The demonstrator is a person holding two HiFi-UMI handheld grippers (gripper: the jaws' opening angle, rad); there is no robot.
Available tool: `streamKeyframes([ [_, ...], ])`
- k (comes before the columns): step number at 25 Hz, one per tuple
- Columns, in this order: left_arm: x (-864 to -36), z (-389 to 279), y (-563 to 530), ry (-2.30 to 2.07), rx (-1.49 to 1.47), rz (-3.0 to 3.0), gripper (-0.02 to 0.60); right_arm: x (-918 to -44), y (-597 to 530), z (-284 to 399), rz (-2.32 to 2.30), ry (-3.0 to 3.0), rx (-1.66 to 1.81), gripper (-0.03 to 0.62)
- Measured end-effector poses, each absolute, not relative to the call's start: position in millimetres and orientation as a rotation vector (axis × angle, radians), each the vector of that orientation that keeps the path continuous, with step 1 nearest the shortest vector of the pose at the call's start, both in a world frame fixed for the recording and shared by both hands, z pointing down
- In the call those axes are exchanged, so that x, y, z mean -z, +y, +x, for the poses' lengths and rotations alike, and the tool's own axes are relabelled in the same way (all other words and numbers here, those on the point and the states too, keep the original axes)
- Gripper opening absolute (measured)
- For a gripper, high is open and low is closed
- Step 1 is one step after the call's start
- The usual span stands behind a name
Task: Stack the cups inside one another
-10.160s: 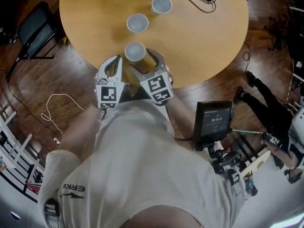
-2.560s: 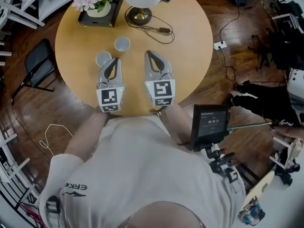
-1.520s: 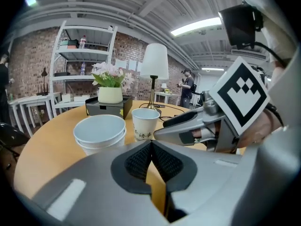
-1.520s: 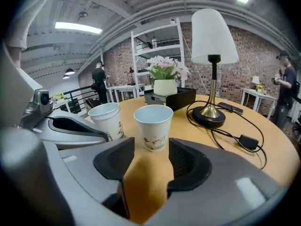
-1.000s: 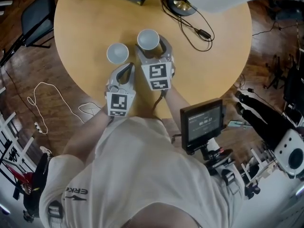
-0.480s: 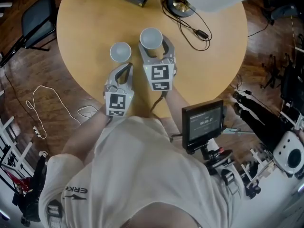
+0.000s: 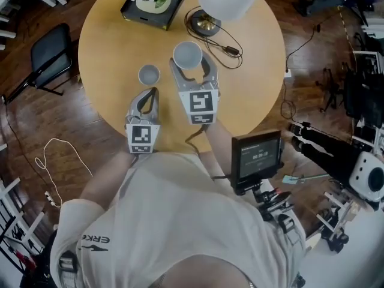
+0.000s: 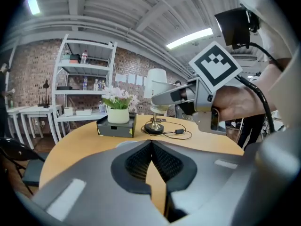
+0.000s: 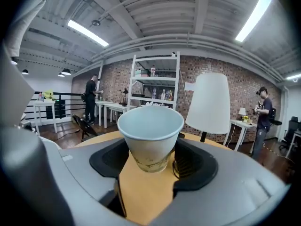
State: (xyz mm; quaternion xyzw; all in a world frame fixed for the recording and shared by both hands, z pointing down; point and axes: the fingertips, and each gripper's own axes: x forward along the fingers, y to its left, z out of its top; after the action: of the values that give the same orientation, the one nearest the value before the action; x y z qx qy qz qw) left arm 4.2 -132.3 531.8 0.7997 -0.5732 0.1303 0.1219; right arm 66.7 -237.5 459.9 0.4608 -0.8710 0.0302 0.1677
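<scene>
Two white paper cups are in play. The right gripper (image 9: 151, 160) has just been closing its jaws and now has one cup (image 7: 188, 54) pinched by its lower wall between the pads, clear of the round wooden table (image 7: 252, 89) and above its middle. The other white paper cup (image 7: 149, 75) stands upright and open-mouthed, nearer the table's left edge. The left gripper (image 8: 151, 145) hovers just on the person's side of that cup, jaws together with nothing in them.

The step in hand appears to be carrying the lifted cup over to the standing one. It probably calls for a light squeeze, since thin paper walls buckle easily. The cup should be kept upright, its base centred over the open mouth, then lowered straight down until it seats before the jaws part. A tilted entry could catch the rim and tip the light standing cup.

The held cup is tapered, wider at its rolled rim than at its base. It is empty, pale inside, and carries a faint greenish print low on its wall.
</scene>
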Motion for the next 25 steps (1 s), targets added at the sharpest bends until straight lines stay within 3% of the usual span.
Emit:
streamKeyframes([
  [12, -467, -57, -129, -1.889, -0.257, 2.337, 0.002, -367, -200, 24, 1.281, -2.628, 0.071, 0.318],
  [25, -454, -116, -123, -2.020, -0.214, 2.247, 0.002, -369, -185, -32, 1.163, -2.676, 0.067, 0.319],
])
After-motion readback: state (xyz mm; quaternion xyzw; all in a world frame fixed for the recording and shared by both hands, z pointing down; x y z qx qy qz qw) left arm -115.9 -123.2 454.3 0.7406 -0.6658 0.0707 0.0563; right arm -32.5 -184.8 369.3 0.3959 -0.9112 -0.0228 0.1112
